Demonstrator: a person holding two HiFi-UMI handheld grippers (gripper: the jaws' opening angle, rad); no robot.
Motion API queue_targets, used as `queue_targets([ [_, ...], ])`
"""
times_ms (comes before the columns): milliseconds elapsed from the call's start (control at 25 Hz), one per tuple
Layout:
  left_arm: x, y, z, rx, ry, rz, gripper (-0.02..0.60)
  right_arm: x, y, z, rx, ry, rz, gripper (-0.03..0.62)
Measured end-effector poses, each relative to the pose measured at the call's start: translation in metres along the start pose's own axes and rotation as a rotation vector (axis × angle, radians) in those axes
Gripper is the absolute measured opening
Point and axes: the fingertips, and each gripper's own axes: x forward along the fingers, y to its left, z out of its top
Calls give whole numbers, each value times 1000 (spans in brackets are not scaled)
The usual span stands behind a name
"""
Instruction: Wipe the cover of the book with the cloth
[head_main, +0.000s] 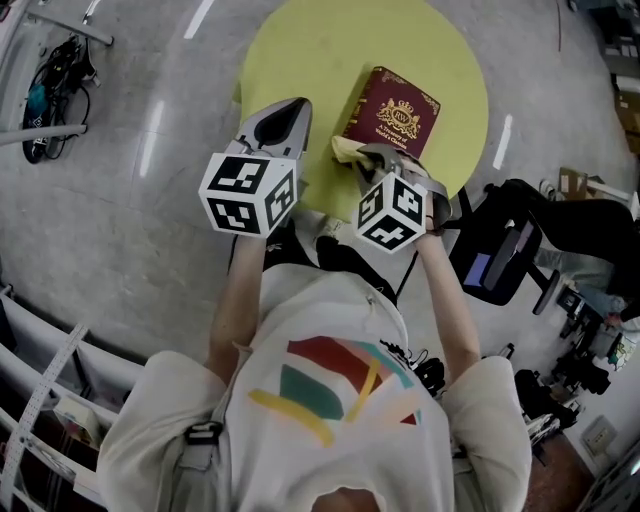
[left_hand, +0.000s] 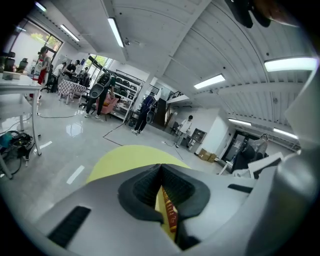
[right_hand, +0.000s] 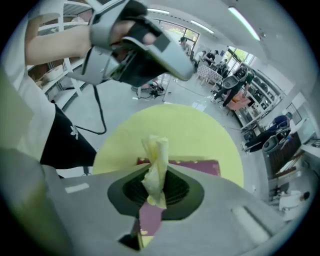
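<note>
Right, my right tool (head_main: 375, 158) pinches the yellow cloth (head_main: 347, 152) at the maroon book's (head_main: 392, 112) near corner, upper middle on the round worktop (head_main: 300, 50), my left tool (head_main: 283, 120) is pressed together and empty, and I judge most of the cover is left to wipe.

The right tool (head_main: 378, 160) and cloth (head_main: 346, 151) hide the near edge of the book (head_main: 397, 108).

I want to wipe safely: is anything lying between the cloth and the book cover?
Nothing visible does. The right tongs hold the cloth at the bare book's near edge; the left tongs are aside.
</note>
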Motion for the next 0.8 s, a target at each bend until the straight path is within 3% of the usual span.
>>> queue_targets([
  [360, -23, 23, -12, -54, -7, 68, 15, 16, -142, 37, -155, -134, -230, 29],
  [520, -35, 40, -15, -83, -17, 104, 15, 40, -161, 40, -170, -91, -208, 29],
  [800, -56, 67, -22, -123, -39, 161, 16, 75, -158, 26, -219, 12, -154, 29],
])
